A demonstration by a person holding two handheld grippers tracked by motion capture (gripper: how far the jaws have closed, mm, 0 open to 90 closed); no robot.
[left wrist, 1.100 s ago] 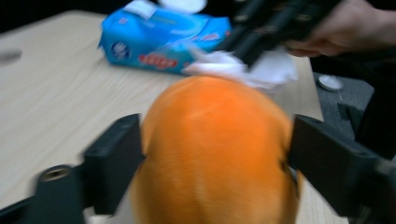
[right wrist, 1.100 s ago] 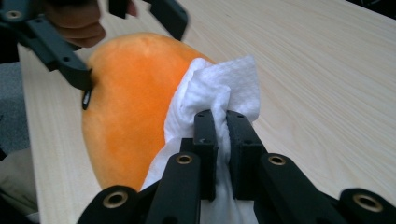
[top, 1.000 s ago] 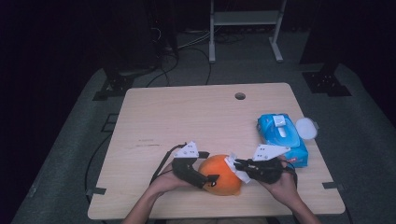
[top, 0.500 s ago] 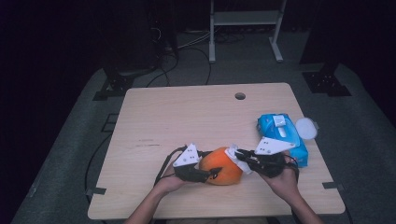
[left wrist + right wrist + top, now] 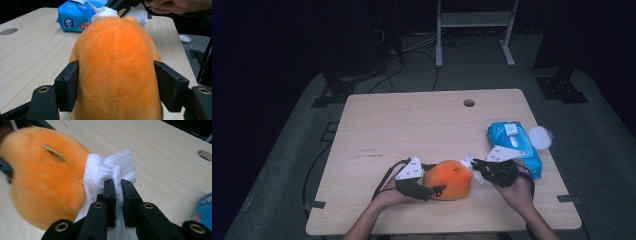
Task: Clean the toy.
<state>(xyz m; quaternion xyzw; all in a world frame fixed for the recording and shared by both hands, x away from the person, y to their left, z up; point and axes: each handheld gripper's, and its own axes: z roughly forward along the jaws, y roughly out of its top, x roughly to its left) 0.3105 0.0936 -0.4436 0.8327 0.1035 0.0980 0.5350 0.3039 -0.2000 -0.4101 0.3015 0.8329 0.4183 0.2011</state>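
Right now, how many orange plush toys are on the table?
1. The orange plush toy sits near the table's front edge, clamped by the left gripper, while the right gripper presses a white wipe against it.

Orange plush toy lying near table's front edge; white wipe seemingly touching it.

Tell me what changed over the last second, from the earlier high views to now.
The left tool first closed, then reopened partway; its jaws now press both sides of the orange plush toy, which was already between them. The toy and both hands shifted slightly right along the table, toward the blue wipes pack. The right tool stayed clamped on the white wipe against the toy. The pack did not move.
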